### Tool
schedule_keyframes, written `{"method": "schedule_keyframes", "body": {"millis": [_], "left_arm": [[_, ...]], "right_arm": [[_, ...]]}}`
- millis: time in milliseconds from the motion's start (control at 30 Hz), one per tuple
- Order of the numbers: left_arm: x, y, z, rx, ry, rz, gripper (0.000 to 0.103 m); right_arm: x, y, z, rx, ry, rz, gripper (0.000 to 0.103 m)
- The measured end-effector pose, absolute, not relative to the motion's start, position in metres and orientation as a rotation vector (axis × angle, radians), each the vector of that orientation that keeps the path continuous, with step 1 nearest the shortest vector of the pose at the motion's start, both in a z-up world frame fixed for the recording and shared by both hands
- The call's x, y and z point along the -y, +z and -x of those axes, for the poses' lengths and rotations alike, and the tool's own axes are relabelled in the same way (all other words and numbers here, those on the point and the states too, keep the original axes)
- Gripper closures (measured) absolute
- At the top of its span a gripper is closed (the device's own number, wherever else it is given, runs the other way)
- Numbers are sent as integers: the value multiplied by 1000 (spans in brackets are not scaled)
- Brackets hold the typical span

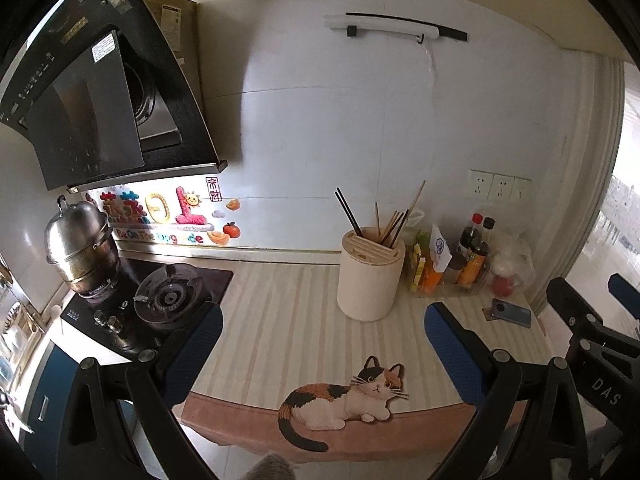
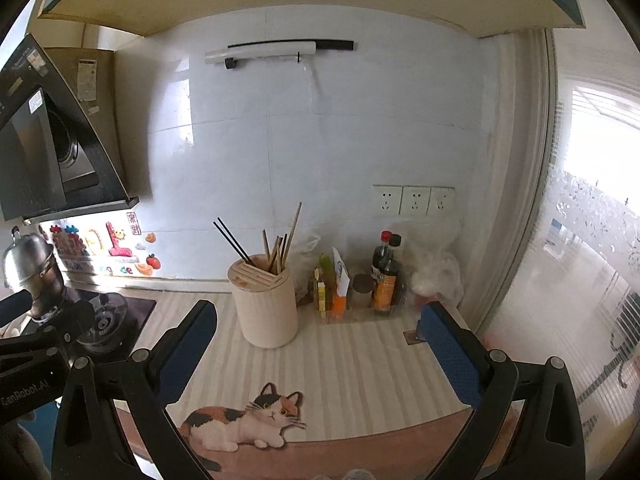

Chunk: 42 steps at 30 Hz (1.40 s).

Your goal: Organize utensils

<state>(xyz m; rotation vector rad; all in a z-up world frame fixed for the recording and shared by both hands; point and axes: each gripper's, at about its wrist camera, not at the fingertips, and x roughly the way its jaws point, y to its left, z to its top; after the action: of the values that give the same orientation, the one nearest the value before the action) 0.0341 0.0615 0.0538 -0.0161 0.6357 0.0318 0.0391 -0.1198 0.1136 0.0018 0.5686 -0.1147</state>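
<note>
Standing ahead of both grippers, a cream holder (image 1: 370,280) carries dark and wooden chopsticks (image 1: 390,224) leaning apart; left gripper (image 1: 320,344) and right gripper (image 2: 320,340) gape empty.

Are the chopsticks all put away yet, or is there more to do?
Looks mostly done: the chopsticks stand in the holder on the counter. Nothing is in hand: the left claw and right claw are both open and empty. I see no loose utensils left on the counter, only a phone and bottles.
</note>
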Motion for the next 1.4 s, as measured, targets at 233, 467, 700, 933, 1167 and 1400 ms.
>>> {"method": "schedule_keyframes", "body": {"millis": [233,467,700,933,1167,1400], "left_arm": [[-55,49,-35,-673,45,24,0],[-50,46,-32,-686,64,24,0],[-47,47,-28,-683,77,23,0],[-47,47,-24,-679,84,21,0],[-51,48,-20,-677,94,26,0],[-54,48,-21,-678,101,30,0]], "right_arm": [[129,115,-43,-593,-101,13,0],[131,114,-43,-598,-94,21,0],[135,112,-41,-608,-86,26,0],[135,111,-39,-605,-82,24,0],[134,109,-39,-612,-81,24,0],[133,107,-40,-619,-80,25,0]]}}
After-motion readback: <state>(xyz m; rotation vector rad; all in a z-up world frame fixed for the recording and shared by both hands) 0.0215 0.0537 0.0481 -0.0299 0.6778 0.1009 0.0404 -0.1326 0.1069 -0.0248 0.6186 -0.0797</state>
